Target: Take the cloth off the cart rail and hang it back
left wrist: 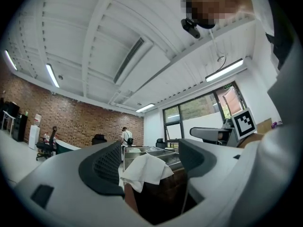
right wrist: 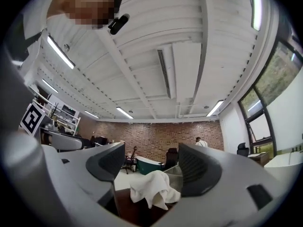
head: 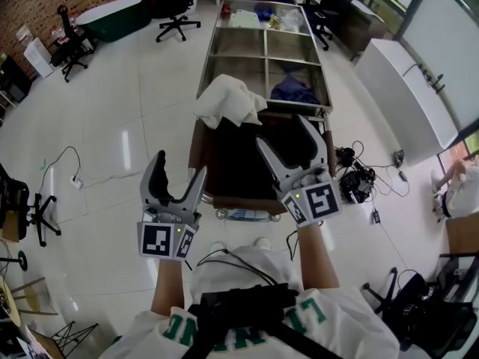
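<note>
A crumpled white cloth (head: 227,101) hangs over the near left corner of the metal cart's rail (head: 296,111). It also shows between the jaws as a white cloth (left wrist: 146,171) in the left gripper view and a white cloth (right wrist: 152,188) in the right gripper view, well ahead of both. My left gripper (head: 177,176) is open and empty, low and left of the cart. My right gripper (head: 293,143) is open and empty, held over the dark brown bin at the cart's near end.
The cart (head: 264,51) has steel compartments; one holds a dark blue cloth (head: 294,90), the far ones hold small items. A dark brown bin (head: 224,167) stands against its near end. Office chairs (head: 174,6), cables (head: 367,178) and a white counter (head: 404,81) surround it. A person (left wrist: 126,136) stands far off.
</note>
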`<state>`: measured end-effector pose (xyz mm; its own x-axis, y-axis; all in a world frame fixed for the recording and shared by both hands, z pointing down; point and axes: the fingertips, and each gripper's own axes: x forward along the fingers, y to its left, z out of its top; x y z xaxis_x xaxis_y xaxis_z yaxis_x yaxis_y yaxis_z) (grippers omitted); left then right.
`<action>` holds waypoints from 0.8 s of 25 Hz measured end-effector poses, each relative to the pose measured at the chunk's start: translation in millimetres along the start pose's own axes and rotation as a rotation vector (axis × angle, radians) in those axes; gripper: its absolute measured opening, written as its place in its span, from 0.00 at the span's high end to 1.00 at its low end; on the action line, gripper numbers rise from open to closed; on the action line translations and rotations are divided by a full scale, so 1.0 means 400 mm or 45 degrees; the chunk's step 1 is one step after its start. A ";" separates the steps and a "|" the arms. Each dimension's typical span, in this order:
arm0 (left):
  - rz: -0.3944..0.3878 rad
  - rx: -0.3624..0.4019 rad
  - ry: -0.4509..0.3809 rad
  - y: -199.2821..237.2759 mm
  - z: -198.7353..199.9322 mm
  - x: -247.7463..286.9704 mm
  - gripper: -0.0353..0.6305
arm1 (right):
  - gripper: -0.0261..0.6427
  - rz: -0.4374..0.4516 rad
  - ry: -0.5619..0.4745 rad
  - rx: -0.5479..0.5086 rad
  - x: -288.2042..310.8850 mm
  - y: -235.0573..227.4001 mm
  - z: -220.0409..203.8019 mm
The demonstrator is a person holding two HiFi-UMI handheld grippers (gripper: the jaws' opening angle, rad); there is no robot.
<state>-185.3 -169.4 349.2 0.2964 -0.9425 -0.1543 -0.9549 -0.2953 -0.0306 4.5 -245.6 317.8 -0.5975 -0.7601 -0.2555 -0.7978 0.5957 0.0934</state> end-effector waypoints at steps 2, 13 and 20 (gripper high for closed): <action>-0.016 -0.004 0.001 -0.012 -0.003 0.008 0.38 | 0.39 -0.072 0.007 -0.038 -0.035 -0.013 0.005; -0.050 0.016 0.025 -0.053 -0.036 0.024 0.38 | 0.40 -0.178 0.154 -0.016 -0.136 0.006 -0.067; -0.079 0.001 0.034 -0.073 -0.041 0.028 0.38 | 0.40 -0.141 0.158 -0.030 -0.134 0.032 -0.059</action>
<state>-153.8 -173.7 364.7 0.3550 -0.9264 -0.1257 -0.9348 -0.3528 -0.0403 24.4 -203.1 355.4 -0.5101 -0.8478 -0.1450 -0.8601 0.5014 0.0941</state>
